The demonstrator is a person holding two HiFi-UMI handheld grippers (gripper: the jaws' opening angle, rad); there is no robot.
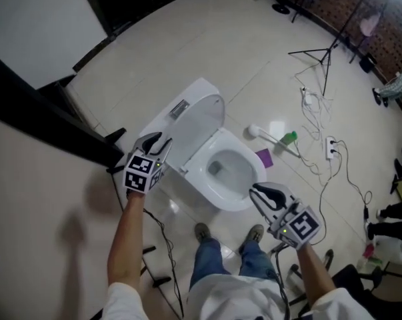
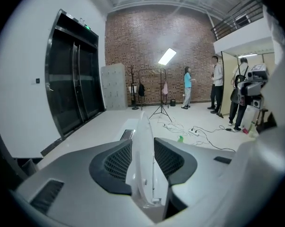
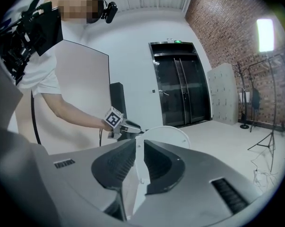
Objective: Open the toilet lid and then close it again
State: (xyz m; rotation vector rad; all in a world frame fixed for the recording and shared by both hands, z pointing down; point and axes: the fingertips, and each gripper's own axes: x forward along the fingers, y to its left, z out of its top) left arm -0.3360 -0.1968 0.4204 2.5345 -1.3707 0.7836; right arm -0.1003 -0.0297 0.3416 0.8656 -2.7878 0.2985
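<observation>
Step 1 of 2 looks done: toilet lid is up, left gripper clamping its edge, right gripper pinched empty; closing remains.

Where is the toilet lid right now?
In the head view the toilet lid stands raised left of centre, behind the bowl, its edge between the jaws of the left gripper.

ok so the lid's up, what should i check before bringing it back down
1. Lid fully raised: ok.
2. Left gripper astride the lid's edge: ok.
3. Its pads pressing on the lid: cannot tell.
4. Right gripper shut and clear of the lid's way down: cannot tell, since it hangs by the front rim.
5. Nothing lying on the seat: ok.
</observation>
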